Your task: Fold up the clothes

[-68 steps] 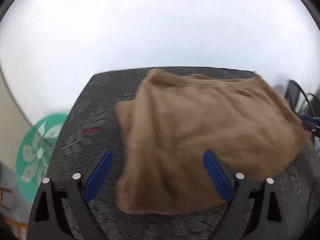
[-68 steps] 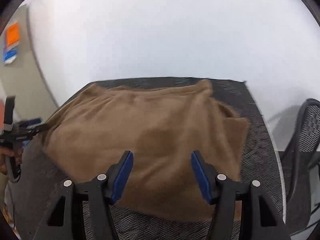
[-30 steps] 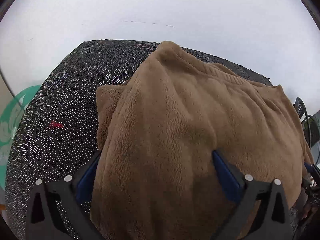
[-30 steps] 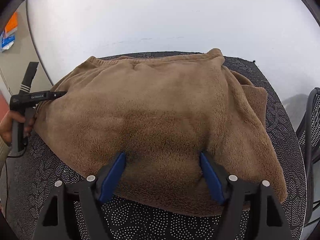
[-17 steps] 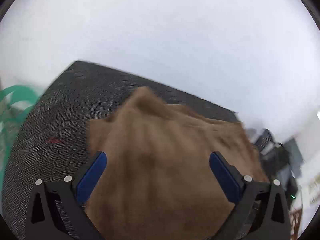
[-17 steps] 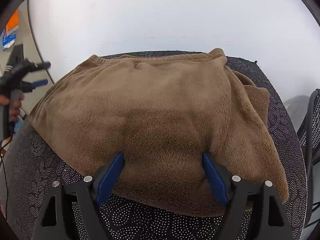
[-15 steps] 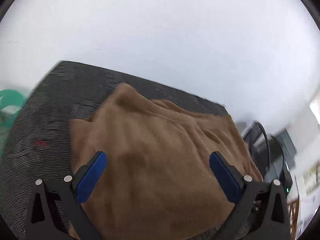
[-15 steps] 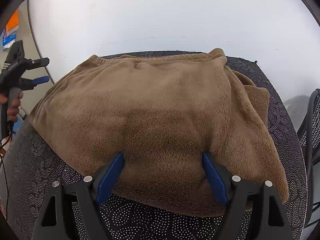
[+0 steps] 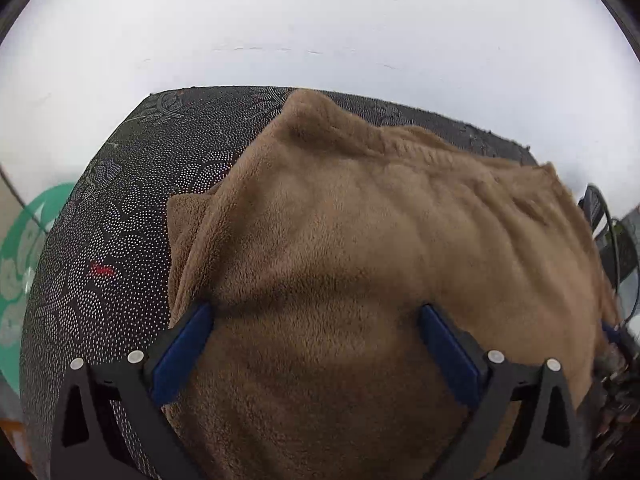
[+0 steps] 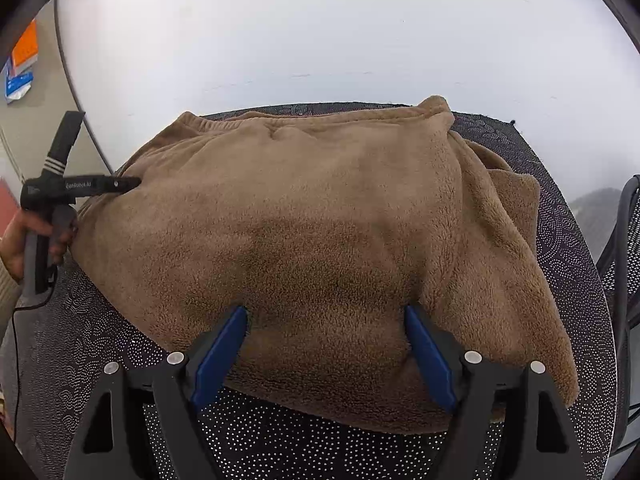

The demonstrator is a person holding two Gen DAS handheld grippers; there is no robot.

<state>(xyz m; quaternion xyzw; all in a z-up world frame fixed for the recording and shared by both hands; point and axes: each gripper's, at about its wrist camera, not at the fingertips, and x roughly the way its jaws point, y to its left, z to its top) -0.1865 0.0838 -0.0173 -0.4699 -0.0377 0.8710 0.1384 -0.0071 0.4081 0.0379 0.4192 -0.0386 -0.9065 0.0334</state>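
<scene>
We press both wide-open grippers, left gripper (image 9: pixel 312 316) and right gripper (image 10: pixel 326 318), onto the brown fleece garment (image 10: pixel 320 248), gripping nothing. It looks soft, thick and floppy, so we judge the hemmed edge the best hold.

Plain white wall (image 10: pixel 340 32) behind, evenly lit, faint scuff marks across it. In front, a counter (image 9: pixel 132 216) covered in dark cloth printed with small white dots in swirling patterns, one small red mark (image 9: pixel 102 270) on its left part. Green circular emblem with pale petal shapes (image 9: pixel 24 256) low at the left of the left wrist view. Beige surface with an orange and blue paper (image 10: pixel 22 60) at the upper left of the right wrist view. Black mesh chair back (image 10: pixel 624 280) at the far right edge. Soft, diffuse light, no hard shadows.
</scene>
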